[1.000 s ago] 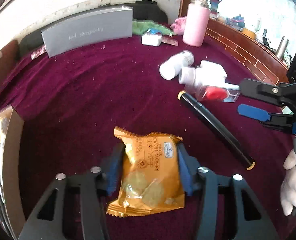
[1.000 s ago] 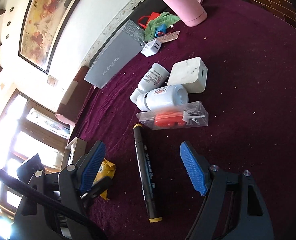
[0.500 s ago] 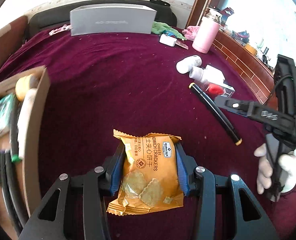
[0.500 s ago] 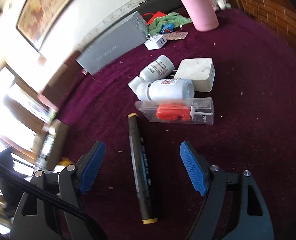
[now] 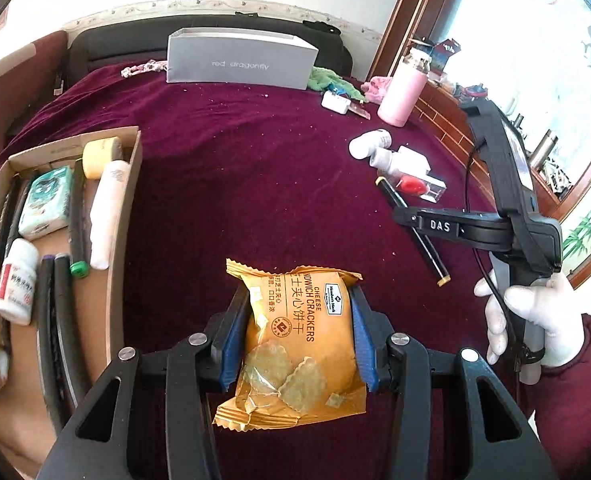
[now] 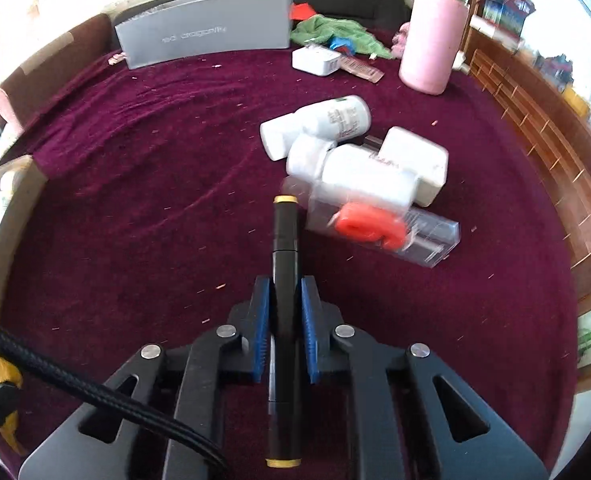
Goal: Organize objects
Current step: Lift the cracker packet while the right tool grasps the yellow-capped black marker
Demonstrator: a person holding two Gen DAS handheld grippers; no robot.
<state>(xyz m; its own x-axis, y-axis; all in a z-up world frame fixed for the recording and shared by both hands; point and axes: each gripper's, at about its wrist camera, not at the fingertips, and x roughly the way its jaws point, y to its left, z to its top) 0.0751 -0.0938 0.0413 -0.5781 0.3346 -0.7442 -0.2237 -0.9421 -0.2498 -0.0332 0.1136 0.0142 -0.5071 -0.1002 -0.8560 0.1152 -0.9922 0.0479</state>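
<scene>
My left gripper is shut on an orange packet of cheese sandwich crackers, held above the maroon cloth. To its left lies a cardboard box holding markers, a white pill bottle, a tube and a tissue pack. My right gripper is shut on a black marker with gold ends, blue pads pressed on both sides of its barrel. In the left wrist view the right gripper sits over that marker, held by a white-gloved hand.
Beyond the marker lie a clear case with a red item, two white bottles, and a white adapter. A pink flask, white charger, green cloth and grey box stand at the back. A wooden ledge runs along the right.
The right gripper turned to line up with the black marker, came down and shut on it. The left gripper carried the cracker packet left, bringing the cardboard box into view.
</scene>
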